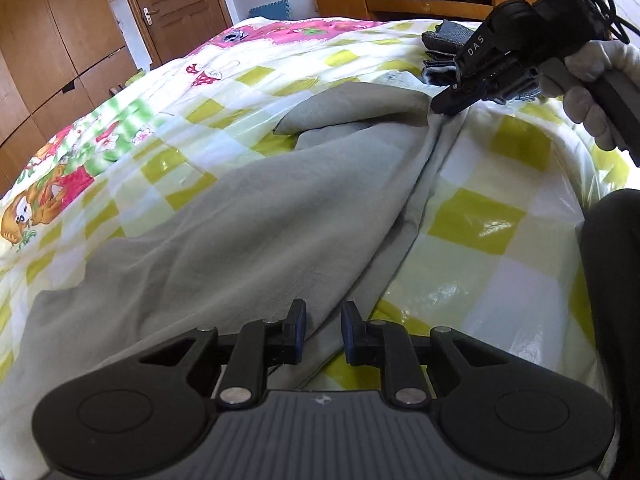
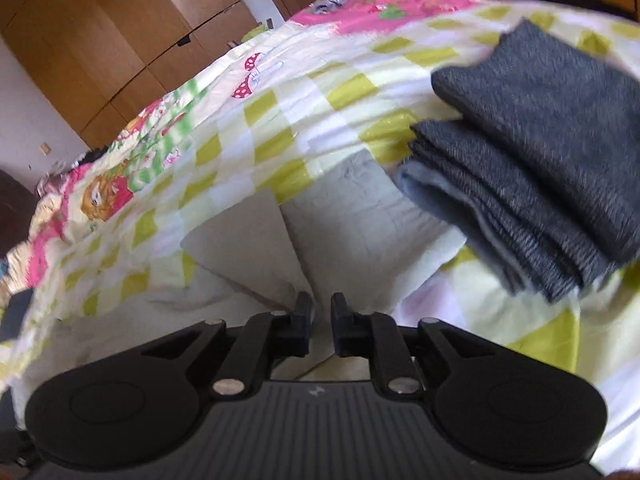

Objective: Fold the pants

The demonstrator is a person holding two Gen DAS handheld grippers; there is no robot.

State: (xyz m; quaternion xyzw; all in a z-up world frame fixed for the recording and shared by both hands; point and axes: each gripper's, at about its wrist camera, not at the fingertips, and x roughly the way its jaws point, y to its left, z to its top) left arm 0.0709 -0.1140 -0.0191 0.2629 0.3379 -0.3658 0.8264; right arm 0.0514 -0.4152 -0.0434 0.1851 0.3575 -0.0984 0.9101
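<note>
The grey pants [image 1: 224,216] lie spread across the bed [image 1: 476,216], on its checked yellow and white cover, rumpled, with one long ridge of cloth running from the near edge toward the far side. The left wrist view alone shows this full length, plus the right tongs [image 1: 444,106] at the far end of the ridge, tips closed on the cloth, held by a gloved hand [image 1: 584,92] and angled down. The left tongs [image 1: 323,320] point down at the near end, jaws narrowly apart with the fold lying between them; whether the pads press it I cannot tell. Only the right wrist view shows one stack of folded dark grey garments [image 2: 552,152] clearly, just beside the pants' end [image 2: 340,208]. Two tongs, one pair of pants.
</note>
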